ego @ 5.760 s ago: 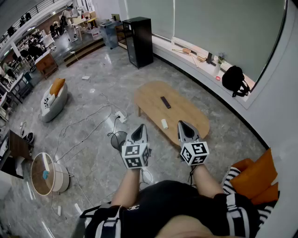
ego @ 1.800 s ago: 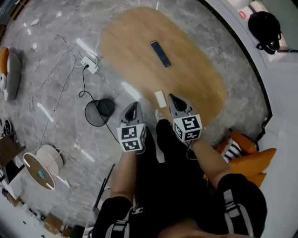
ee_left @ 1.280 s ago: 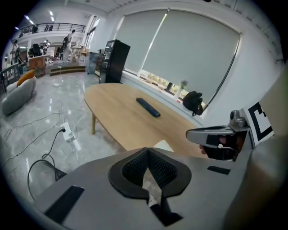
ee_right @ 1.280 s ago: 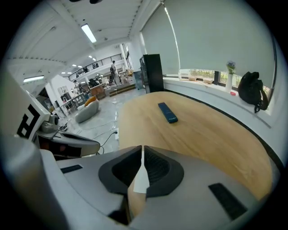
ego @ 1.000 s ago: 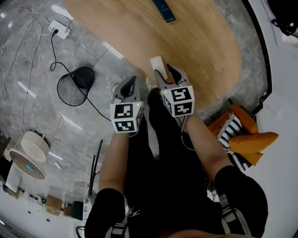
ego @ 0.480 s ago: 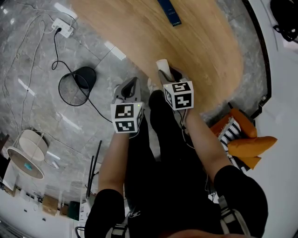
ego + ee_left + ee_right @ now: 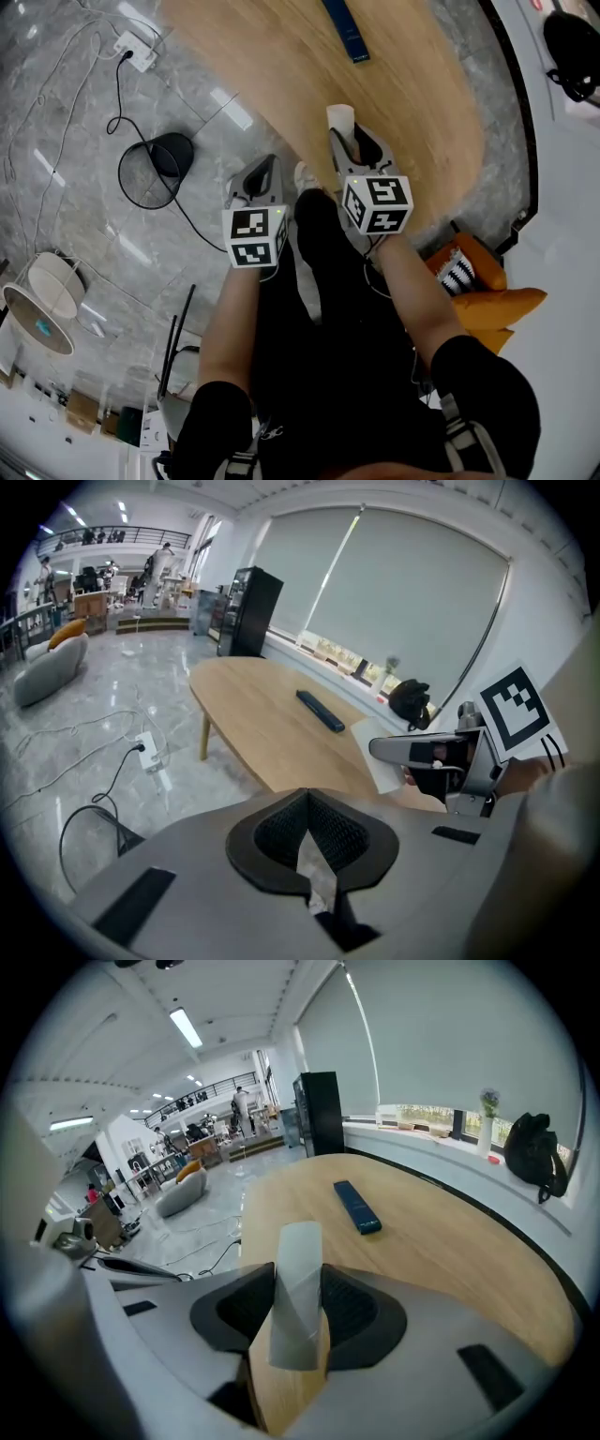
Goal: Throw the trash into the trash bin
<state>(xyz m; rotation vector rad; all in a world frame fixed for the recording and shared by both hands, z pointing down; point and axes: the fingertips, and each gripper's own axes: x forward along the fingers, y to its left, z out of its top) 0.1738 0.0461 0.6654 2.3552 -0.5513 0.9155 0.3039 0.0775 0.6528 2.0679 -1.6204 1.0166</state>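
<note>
Raised since a second ago, your right gripper point(image 7: 349, 139) pinches the paper roll point(image 7: 339, 117) over the table point(image 7: 412, 84); left gripper point(image 7: 265, 163) has its jaws pressed together.

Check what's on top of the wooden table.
A dark remote lies on the table. The right gripper holds a white paper over its near edge; the tabletop beneath them is covered.

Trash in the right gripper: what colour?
White paper, clearest in the right gripper view.
</note>
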